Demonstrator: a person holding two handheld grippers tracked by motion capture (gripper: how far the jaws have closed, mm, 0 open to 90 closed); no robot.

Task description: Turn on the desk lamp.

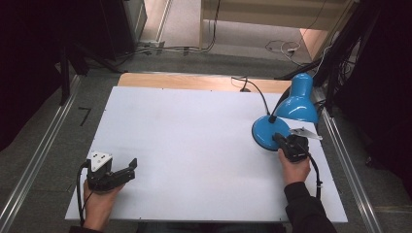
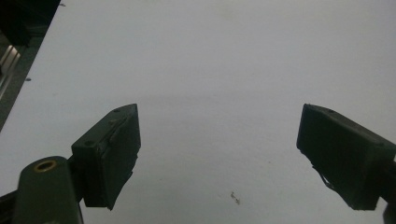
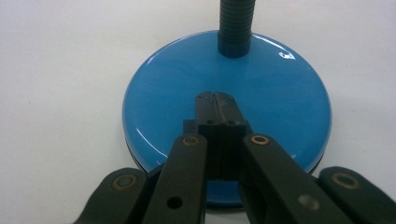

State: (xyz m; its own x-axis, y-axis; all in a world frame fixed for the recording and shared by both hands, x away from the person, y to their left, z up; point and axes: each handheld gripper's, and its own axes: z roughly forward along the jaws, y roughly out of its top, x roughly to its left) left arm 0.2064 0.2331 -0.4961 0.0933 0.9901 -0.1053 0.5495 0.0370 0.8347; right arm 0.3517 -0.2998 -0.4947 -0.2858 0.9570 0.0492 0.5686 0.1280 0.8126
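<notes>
Desk lamp (image 1: 286, 114) stands near tabletop's (image 1: 194, 145) right edge. Right gripper (image 3: 215, 97), jaws pressed together, rests over its glossy, likely slippery, weighted base (image 3: 187, 84); ribbed neck (image 3: 237, 23) offers better hold. Left gripper (image 2: 217, 140) spread, empty.

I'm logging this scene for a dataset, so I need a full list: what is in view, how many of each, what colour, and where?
Desk lamp: one, glossy blue, with a round base, a black ribbed neck and a cone shade; at the table's right side.
Lamp cord: one, black, running from the lamp to the table's far edge.
Table: one, white top with a wooden strip along the far edge.
Cables: several, on the floor beyond the table.
Left gripper: one, black, jaws wide apart with nothing between them, near the table's front left corner.
Right gripper: one, black, jaws shut together, tips over the lamp's base.
Hands: two, left hand and right hand.
</notes>
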